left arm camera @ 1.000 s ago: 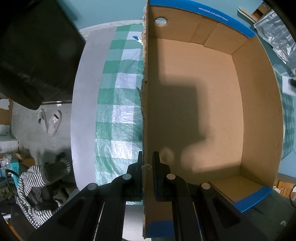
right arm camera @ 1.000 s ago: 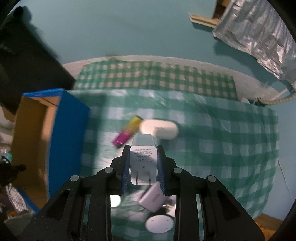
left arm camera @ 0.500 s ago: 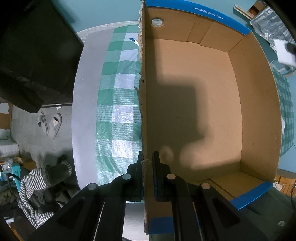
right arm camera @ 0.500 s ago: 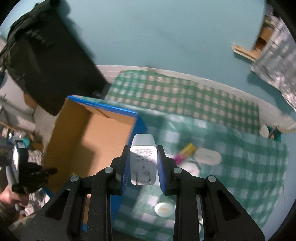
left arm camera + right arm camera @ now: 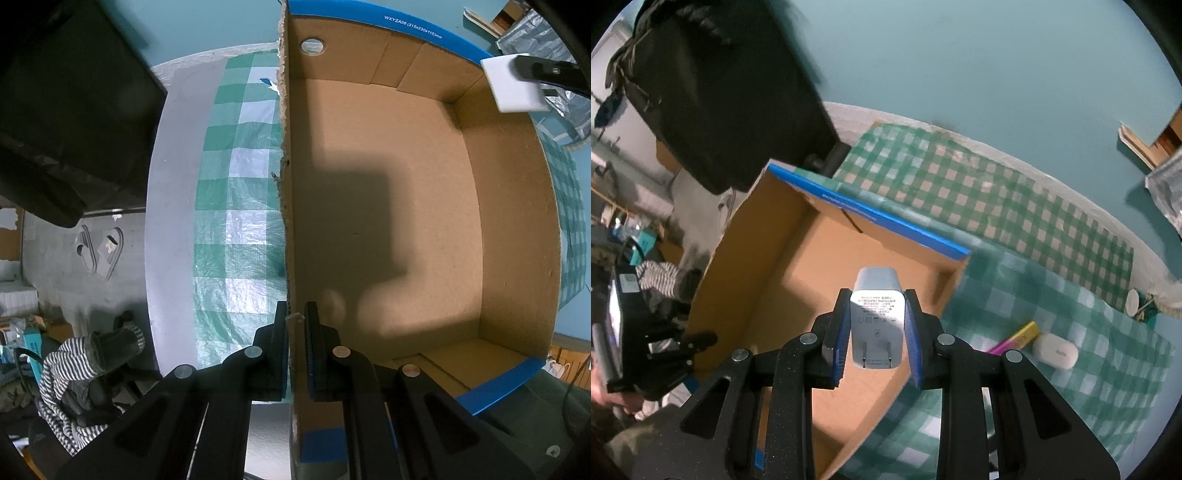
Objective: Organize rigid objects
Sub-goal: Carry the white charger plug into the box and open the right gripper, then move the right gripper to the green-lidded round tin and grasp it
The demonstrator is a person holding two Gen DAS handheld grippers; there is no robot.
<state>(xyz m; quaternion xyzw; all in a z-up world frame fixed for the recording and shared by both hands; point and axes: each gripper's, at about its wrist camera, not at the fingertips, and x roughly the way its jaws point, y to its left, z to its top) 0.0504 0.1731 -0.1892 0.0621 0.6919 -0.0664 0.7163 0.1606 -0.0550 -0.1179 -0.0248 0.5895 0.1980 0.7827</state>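
An open cardboard box (image 5: 406, 206) with blue outer walls sits on the green checked tablecloth; it looks empty inside. It also shows in the right wrist view (image 5: 812, 280). My left gripper (image 5: 295, 319) is shut on the box's left wall. My right gripper (image 5: 875, 325) is shut on a white plug charger (image 5: 875, 328), prongs toward the camera, held above the box's right side. The charger (image 5: 513, 86) also shows in the left wrist view, above the box's far right corner. A pink-yellow stick (image 5: 1015, 338) and a white oval case (image 5: 1055, 350) lie on the cloth to the right.
A black chair back (image 5: 720, 96) stands behind the box at the table's far left edge. A small white round lid (image 5: 1133, 301) lies near the right table edge. Slippers (image 5: 99, 251) and striped clothing (image 5: 74, 369) are on the floor left of the table.
My right gripper has carried the charger left from above the cloth to over the box. The left gripper has kept its hold on the box wall.
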